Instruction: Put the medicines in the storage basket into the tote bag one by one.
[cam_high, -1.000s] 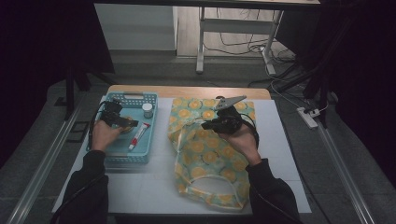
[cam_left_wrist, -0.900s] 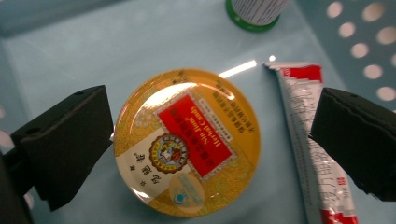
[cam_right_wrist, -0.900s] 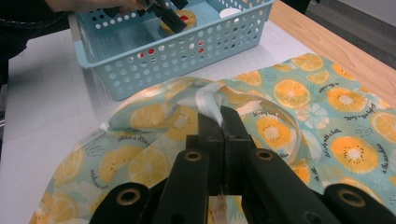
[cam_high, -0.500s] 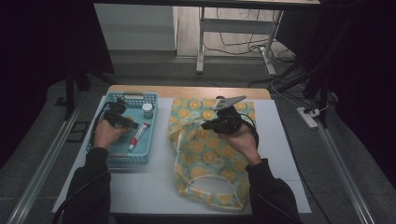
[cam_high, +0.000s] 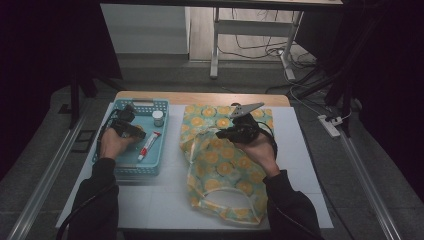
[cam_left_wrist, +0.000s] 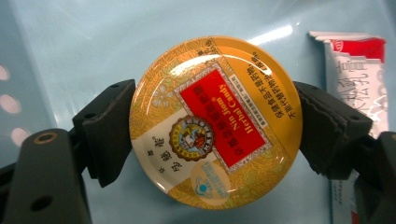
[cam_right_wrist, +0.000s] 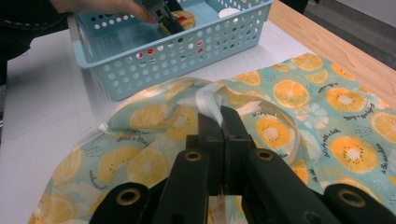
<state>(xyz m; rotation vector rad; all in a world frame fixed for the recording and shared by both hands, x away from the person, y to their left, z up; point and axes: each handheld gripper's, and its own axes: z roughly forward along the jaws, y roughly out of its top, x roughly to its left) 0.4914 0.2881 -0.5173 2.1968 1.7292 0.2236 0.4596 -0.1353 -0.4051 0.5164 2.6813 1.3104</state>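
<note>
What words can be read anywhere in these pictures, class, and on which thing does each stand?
"Nin Jiom" and "Herbal Candy": on the red label of the round gold tin, seen upside down.
"life's only a little": on the orange-print bag, roughly; the print is small.
Chinese characters on the tin and on the red and white tube: too small or blurred to read.

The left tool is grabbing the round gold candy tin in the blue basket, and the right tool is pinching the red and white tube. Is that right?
Not quite. The right tool is pinching the pale handle strap of the orange-print fabric bag, as the right gripper view shows. The red and white tube lies loose in the blue plastic basket. The left tool has just been closing around the round gold candy tin.
</note>
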